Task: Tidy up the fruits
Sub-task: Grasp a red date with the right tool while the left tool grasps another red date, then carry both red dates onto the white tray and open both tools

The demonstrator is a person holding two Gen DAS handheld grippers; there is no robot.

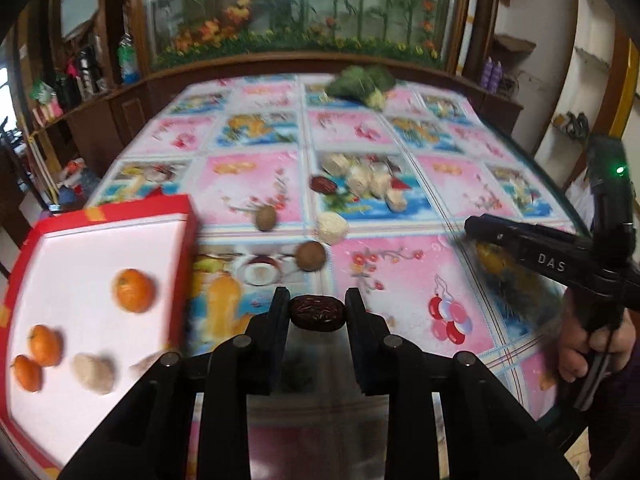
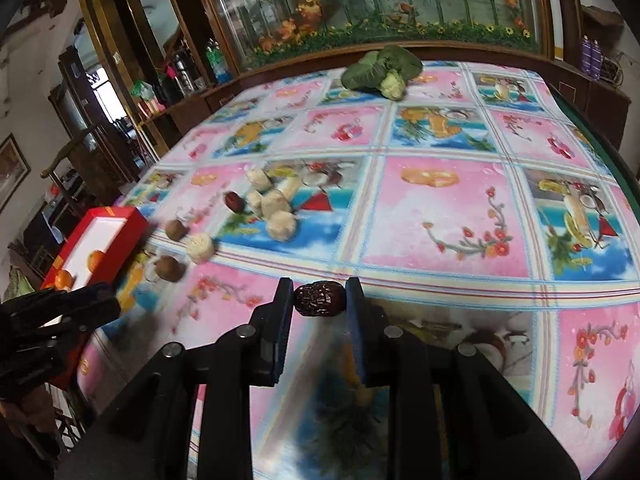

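Dates first: each claw holds one. Left claw [image 1: 318,312] is clamped end-to-end on a dark wrinkled date [image 1: 317,314], held off the worktop [image 1: 400,280], w/ the red box [image 1: 120,208] just to its left. Right claw [image 2: 318,300] grips a second date [image 2: 319,299] the same way, lengthwise between the pads, above the worktop's near part.

Why held so (judgement): gripping across the long axis puts the pads on the date's firmer ends, so the soft skin is less likely to crush or slip. Box sits at the worktop's left edge, so the left claw prob. has the shorter path to it; the right must cross over.

Box contents, left wrist view: three oranges [image 1: 134,290] plus two pale lumps [image 1: 94,372] on the white liner. Loose items on the worktop, well apart from the box: one more date [image 1: 323,185], two brown round fruits [image 1: 310,256], a pile of pale rough pieces [image 1: 368,178]. Leafy green vegetable [image 1: 362,82] lies at the far edge; prob. not part of the sort.

View differences:
- Left wrist view: box interior shown in full; right device seen side-on w/ the person's hand [image 1: 588,344] on its handle. Its claw tip is blurred there.
- Right wrist view: box [image 2: 100,240] is seen small and oblique, only oranges visible inside; left device appears at lower left, its claw tip not readable. The right half of the worktop carries no fruit.
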